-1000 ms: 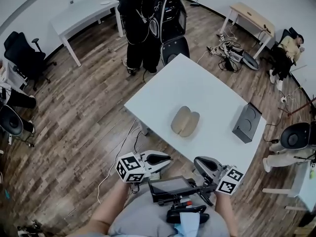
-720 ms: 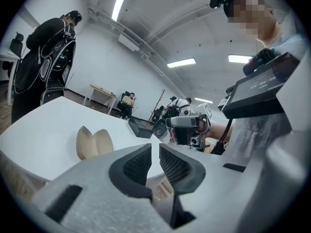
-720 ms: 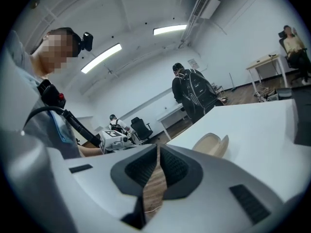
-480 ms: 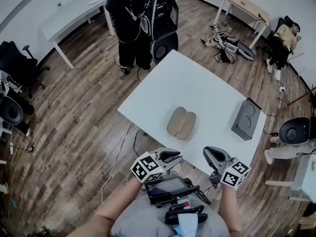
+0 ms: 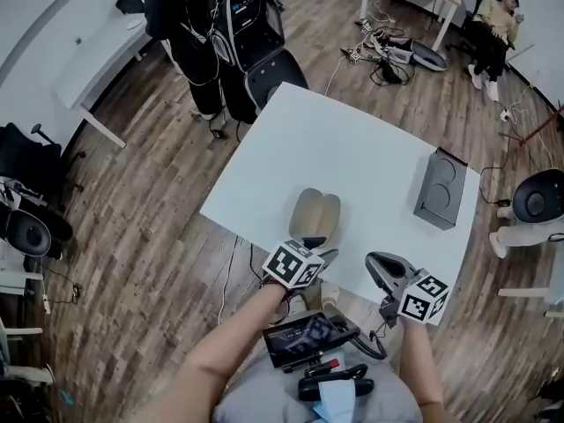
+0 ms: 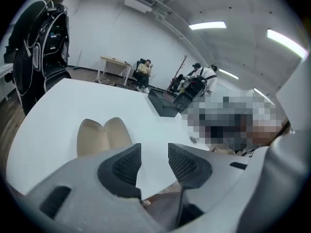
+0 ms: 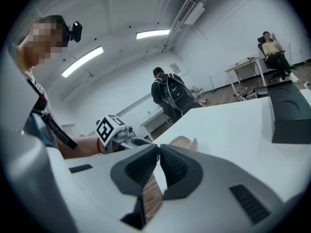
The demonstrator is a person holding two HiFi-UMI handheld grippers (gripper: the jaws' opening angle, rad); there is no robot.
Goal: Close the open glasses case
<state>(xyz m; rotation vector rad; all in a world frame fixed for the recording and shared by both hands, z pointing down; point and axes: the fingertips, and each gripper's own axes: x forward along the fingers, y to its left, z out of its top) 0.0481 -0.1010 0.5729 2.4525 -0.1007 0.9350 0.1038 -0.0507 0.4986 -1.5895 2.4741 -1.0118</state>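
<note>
Beige glasses case (image 5: 315, 218) x1, lying open near front edge of white table (image 5: 352, 139) | left gripper (image 5: 319, 250) x1, tilted down at case's near end, jaws just opened wide, nothing between | right gripper (image 5: 381, 268) x1, jaws pressed together, empty | dark box (image 5: 441, 189) x1, far right

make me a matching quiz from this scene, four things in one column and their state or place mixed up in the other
1. glasses case
2. left claw
3. right claw
4. dark box

a. jaws together
b. tan, lying open
c. by the right edge of the table, head view
d. jaws apart, empty

Pairs: 1-b, 2-d, 3-a, 4-c. The left claw's jaws have just been opening, nothing between them.
</note>
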